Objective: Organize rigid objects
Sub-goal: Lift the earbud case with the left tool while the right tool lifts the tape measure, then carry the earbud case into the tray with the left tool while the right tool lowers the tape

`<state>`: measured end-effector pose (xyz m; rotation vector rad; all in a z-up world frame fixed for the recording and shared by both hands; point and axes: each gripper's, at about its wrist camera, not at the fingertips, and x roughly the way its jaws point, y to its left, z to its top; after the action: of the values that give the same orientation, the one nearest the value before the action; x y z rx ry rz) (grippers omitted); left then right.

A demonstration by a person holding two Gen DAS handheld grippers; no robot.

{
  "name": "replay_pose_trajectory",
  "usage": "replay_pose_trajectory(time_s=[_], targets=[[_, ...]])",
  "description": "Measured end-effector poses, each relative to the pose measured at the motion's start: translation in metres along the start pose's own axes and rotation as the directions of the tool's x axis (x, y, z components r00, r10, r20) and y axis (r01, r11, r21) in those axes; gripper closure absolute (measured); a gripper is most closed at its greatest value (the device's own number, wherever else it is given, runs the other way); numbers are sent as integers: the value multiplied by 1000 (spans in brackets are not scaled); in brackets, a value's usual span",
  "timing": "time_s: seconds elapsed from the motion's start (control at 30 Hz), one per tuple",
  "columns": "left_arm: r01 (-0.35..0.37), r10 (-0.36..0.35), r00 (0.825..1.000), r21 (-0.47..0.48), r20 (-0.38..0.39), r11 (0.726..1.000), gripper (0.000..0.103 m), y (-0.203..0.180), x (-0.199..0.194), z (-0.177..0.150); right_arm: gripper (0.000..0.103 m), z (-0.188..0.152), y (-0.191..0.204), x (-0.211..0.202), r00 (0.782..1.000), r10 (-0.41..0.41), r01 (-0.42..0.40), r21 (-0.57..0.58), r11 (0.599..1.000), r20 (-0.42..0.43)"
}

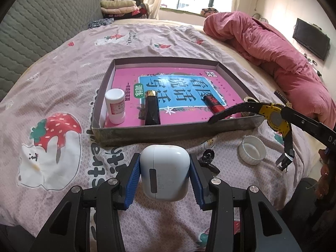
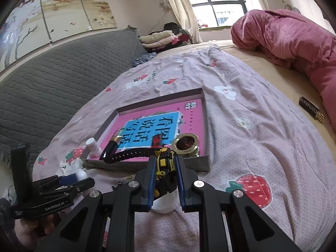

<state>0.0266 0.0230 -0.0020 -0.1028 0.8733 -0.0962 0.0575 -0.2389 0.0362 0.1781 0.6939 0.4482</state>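
While left gripper clamps white case | right gripper grips yellow-black watch

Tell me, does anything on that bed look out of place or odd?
Yes: a white cap lies upside down on the sheet, outside the tray, while a white bottle stands inside. A small black clip also lies loose beside it.

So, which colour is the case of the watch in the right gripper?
Yellow, with black straps. The watch shows best in the left wrist view.
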Motion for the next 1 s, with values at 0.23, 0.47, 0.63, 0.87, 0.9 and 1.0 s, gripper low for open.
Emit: replay_pose_trajectory(time_s=[0.23,0.47,0.63,0.87,0.9,1.0], targets=[[13,-13,999,0,37,1000,57,-6,-8,11,85,9,13,4,1000,23,-23,-4,1000,18],[13,-12,998,-15,58,1000,57,-7,-5,28,85,21,19,12,998,44,-45,10,999,48],[7,-5,998,-30,60,1000,57,-7,2,41,85,28,18,19,997,42,-44,17,999,63],[-20,22,998,-33,59,999,57,-12,11,57,85,37,12,31,996,32,-34,34,999,79],[-21,23,998,-32,59,999,57,-13,13,59,85,38,12,33,996,34,-37,35,999,79],[-29,31,998,-25,59,999,57,-16,17,64,85,40,13,38,996,32,-34,27,999,85]])
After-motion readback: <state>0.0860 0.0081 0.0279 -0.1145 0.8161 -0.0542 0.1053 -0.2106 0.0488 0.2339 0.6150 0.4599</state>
